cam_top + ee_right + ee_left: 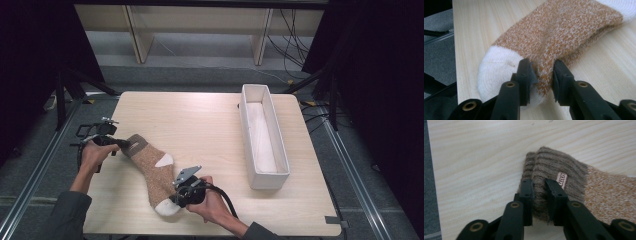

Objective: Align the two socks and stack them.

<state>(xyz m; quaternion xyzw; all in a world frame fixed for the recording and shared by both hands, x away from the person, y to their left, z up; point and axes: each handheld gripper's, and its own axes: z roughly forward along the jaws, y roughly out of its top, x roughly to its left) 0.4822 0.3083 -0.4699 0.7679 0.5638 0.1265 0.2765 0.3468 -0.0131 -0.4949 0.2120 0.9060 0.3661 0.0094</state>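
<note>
A brown-and-orange knit sock [150, 172] with a white heel and toe lies flat on the wooden table [200, 120], cuff at the left and toe toward the front edge. My left gripper [121, 144] sits at the ribbed brown cuff [559, 167]. In the left gripper view its jaws [539, 188] close on a raised fold of the cuff beside a small label. My right gripper [176, 199] is at the toe end. There its jaws [541, 68] pinch a ridge of orange knit [564, 30] next to the white toe [496, 67].
A long, narrow white box [270, 176] stands open-topped on the right half of the table, running front to back. Bare table lies between the sock and the box. The left table edge is close to the cuff, the front edge close to the toe.
</note>
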